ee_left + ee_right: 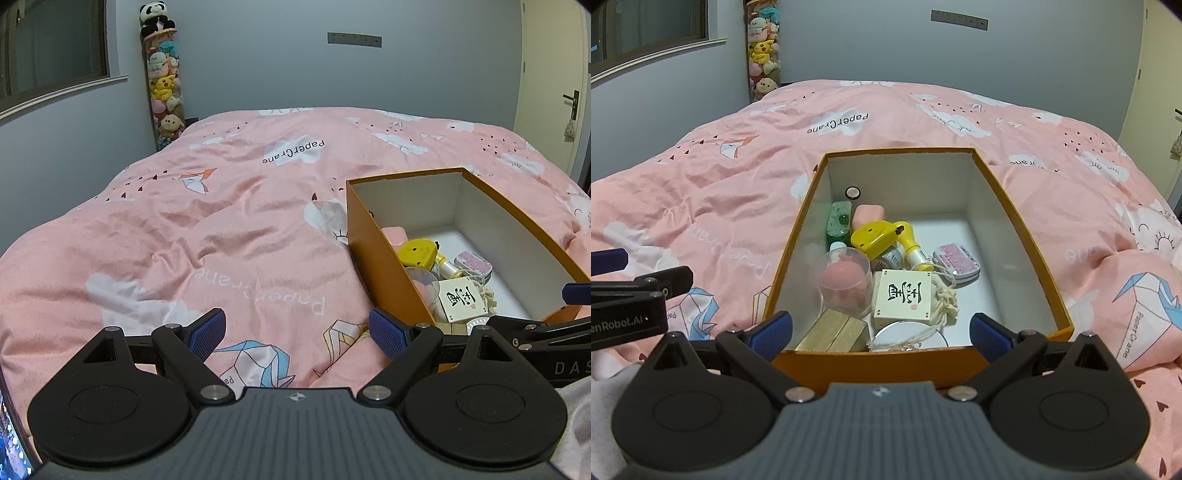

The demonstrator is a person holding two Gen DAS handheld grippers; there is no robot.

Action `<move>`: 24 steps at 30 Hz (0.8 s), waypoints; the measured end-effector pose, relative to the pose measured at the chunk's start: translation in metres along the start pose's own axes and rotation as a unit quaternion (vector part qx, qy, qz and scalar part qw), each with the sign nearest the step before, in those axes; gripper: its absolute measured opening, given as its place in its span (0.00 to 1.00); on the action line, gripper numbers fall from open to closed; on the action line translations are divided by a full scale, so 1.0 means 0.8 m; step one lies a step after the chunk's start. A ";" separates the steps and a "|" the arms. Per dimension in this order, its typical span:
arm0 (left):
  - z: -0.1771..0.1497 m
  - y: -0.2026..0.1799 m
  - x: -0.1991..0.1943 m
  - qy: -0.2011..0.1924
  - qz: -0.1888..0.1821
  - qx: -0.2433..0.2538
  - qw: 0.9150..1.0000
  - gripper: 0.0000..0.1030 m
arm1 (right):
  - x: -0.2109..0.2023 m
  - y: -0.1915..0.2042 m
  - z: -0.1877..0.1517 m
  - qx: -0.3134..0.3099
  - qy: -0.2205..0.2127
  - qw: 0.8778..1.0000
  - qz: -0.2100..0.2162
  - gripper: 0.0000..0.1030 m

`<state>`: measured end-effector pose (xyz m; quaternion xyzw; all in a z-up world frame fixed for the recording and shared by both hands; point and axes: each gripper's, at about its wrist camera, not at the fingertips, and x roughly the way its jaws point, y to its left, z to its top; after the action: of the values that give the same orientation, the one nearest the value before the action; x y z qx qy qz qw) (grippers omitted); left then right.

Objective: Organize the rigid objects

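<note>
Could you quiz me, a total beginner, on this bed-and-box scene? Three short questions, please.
1. True or false: both grippers hold something.
2. Which object in the orange box stands nearest its far wall? A) black round cap B) wooden block C) white card box
3. Fill in: the pink sponge sits inside a clear ____.

Key: 1 false, the left gripper and right gripper are open and empty; 2 A; 3 cup.

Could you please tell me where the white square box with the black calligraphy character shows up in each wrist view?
Left wrist: the white calligraphy box sits lower right, inside the near end of the orange box.
Right wrist: the same box lies centre frame, right of the clear cup.
Shared landmark: the yellow toy just beyond it.
</note>
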<state>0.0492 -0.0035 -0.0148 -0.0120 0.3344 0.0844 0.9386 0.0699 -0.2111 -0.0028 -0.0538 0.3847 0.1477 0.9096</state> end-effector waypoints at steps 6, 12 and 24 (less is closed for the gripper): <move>-0.001 0.001 0.001 0.002 0.000 -0.002 1.000 0.99 | 0.000 0.000 -0.001 0.002 -0.001 1.000 0.000 0.97; -0.002 0.003 0.002 0.003 0.001 -0.004 1.000 0.99 | 0.002 0.000 -0.001 0.002 0.003 1.000 0.001 0.97; -0.001 0.005 0.002 0.003 0.002 -0.006 1.000 0.99 | 0.004 -0.001 0.000 0.003 0.004 1.000 0.003 0.97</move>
<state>0.0495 0.0007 -0.0166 -0.0170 0.3369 0.0878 0.9373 0.0721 -0.2116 -0.0051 -0.0508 0.3887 0.1489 0.9078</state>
